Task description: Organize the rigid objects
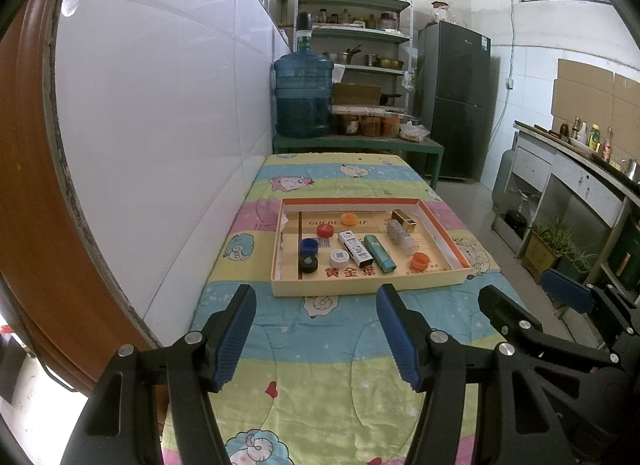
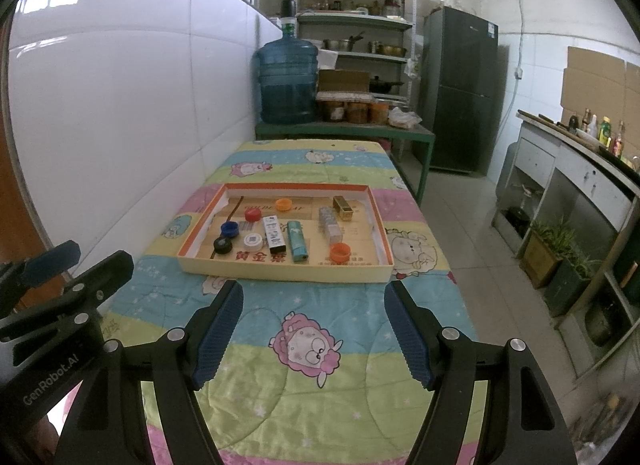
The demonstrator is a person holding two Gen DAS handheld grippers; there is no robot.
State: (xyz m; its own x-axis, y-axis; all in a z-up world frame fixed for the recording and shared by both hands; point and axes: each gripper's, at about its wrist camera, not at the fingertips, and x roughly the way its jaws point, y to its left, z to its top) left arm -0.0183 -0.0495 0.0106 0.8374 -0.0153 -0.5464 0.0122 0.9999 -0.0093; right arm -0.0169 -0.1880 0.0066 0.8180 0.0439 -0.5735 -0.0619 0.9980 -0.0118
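While both grippers, left and right, hover with fingers wide and empty, the small items sit inside the shallow box; whether sorting is pending or finished is unclear.

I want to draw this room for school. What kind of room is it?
Probably a home kitchen or pantry. A dark fridge stands at the back, shelves hold pots and jars, and a big blue water jug sits beside the quilt-covered table.

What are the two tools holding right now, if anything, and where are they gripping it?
Nothing. The left tool and the right tool are both open and empty above the blanket, short of the tray of small items.
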